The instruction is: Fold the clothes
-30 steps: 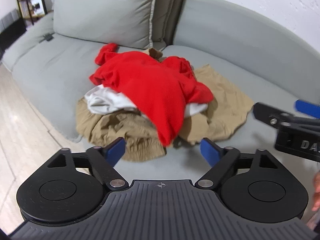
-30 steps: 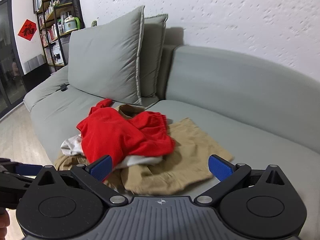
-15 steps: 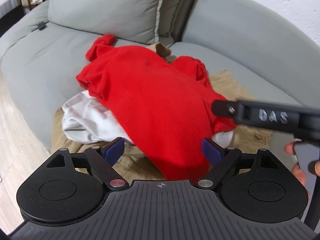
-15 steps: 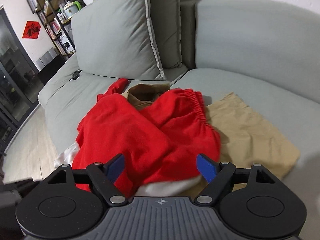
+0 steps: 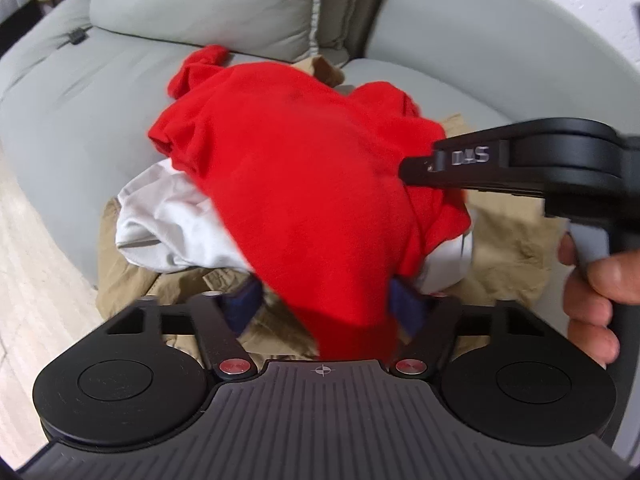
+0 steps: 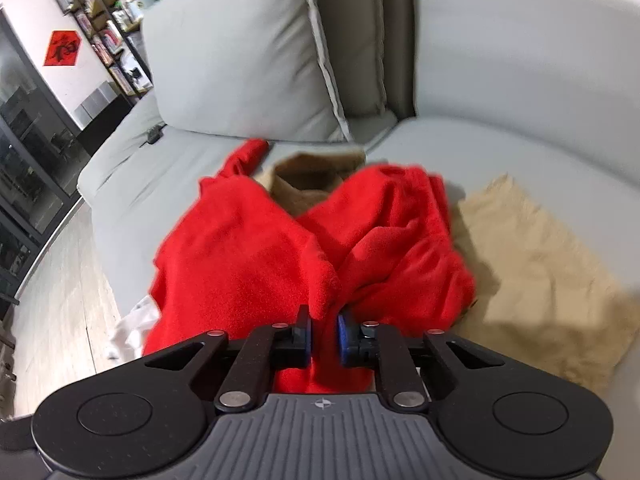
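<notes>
The right gripper [image 6: 324,334] has just clenched on the red garment [image 6: 260,248]. The left gripper [image 5: 326,308], fingers just narrowing around the near hem, is not yet pinching. It should close fully before the lift off the sofa [image 6: 520,92].

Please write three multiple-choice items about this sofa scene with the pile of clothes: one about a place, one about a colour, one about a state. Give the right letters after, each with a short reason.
1. Where does the white garment lie?
A. on top of the red garment
B. under the red garment, above the tan clothes
C. on the floor

2. What colour is the sofa?
A. grey
B. brown
C. blue

3. How does the right gripper stand?
A. wide open above the pile
B. shut on nothing
C. shut on a fold of the red garment

Answers:
1 B: white cloth shows from beneath the red, with tan cloth below.
2 A: seat and cushions are pale grey.
3 C: its blue pads have just closed, with red cloth pinched between them.
</notes>
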Tool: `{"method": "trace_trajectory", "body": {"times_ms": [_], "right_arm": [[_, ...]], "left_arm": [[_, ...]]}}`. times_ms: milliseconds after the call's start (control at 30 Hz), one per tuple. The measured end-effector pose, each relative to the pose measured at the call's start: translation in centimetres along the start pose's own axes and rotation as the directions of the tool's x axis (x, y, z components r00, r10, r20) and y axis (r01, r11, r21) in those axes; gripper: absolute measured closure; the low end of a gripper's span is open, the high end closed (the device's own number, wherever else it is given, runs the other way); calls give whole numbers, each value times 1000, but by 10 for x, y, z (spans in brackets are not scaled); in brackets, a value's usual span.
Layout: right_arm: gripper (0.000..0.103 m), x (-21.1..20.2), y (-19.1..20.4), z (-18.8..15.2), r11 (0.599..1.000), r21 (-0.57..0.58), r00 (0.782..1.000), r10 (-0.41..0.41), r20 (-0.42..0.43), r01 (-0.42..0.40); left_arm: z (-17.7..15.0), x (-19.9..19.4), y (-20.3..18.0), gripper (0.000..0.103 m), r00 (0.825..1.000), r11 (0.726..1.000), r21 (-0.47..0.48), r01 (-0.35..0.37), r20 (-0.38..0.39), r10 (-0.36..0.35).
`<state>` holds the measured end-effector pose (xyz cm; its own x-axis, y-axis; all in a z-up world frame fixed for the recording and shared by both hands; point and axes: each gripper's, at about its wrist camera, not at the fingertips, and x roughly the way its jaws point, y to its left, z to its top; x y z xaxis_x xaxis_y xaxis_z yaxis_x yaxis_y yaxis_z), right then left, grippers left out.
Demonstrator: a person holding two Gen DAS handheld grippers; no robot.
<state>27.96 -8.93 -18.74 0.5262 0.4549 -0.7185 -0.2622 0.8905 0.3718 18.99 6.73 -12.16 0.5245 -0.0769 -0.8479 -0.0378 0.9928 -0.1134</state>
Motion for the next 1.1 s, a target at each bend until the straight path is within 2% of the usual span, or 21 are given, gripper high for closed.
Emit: {"method": "trace_trajectory", "body": {"times_ms": [167,267,333,367,433,500,533,600,633,667,700,733,833,867,1000,1100], "right_arm": [[91,-77,2,2,1000,21,992,4,125,-7],[91,-139,-1,-5,999,53,973,-18,228,6],[91,-195,-10,-15,997,78,949,-47,312,24],[91,-203,-12,-17,996,82,944,-54,326,29],[91,-250,-31,-25,991,126,924,-82,375,37],[89,-273,-43,-29,989,140,918,-89,386,37],[88,-285,-52,-31,990,136,922,-90,376,41],[78,-297,-65,-36,991,125,952,-88,295,53],[68,-297,-70,-38,990,124,969,-93,230,66],[53,-295,-72,-40,990,125,975,-96,199,72],[48,-293,-78,-48,988,137,983,-94,158,72],[45,-290,-85,-60,986,153,991,-88,104,72],[39,-290,-95,-87,979,151,985,-149,84,135],[35,-290,-96,-92,978,146,983,-165,85,151],[35,-259,-105,-115,976,146,985,-168,31,162],[35,-229,-108,-131,978,152,989,-145,-16,145]], "left_arm": [[2,-53,-21,45,992,994,73,79,96,-85],[0,-79,-40,44,982,985,126,114,138,-131],[-6,-111,-68,41,962,967,199,162,185,-199],[-8,-120,-76,40,956,960,218,176,196,-220],[-13,-141,-97,37,938,943,262,207,220,-267],[-20,-162,-121,31,918,924,301,234,244,-312],[-24,-170,-134,30,912,918,319,237,251,-323],[-31,-175,-151,27,914,913,341,222,252,-317],[-34,-177,-157,24,917,913,349,213,252,-311],[-37,-176,-160,23,920,913,354,204,250,-302],[-44,-172,-162,23,934,916,360,178,232,-273],[-50,-167,-162,23,948,919,365,151,208,-239],[-66,-154,-146,23,972,933,342,111,157,-173],[-66,-151,-143,23,975,938,330,106,150,-163],[-76,-136,-114,23,989,965,252,77,105,-107],[-77,-118,-107,23,996,970,241,38,74,-57]]}}
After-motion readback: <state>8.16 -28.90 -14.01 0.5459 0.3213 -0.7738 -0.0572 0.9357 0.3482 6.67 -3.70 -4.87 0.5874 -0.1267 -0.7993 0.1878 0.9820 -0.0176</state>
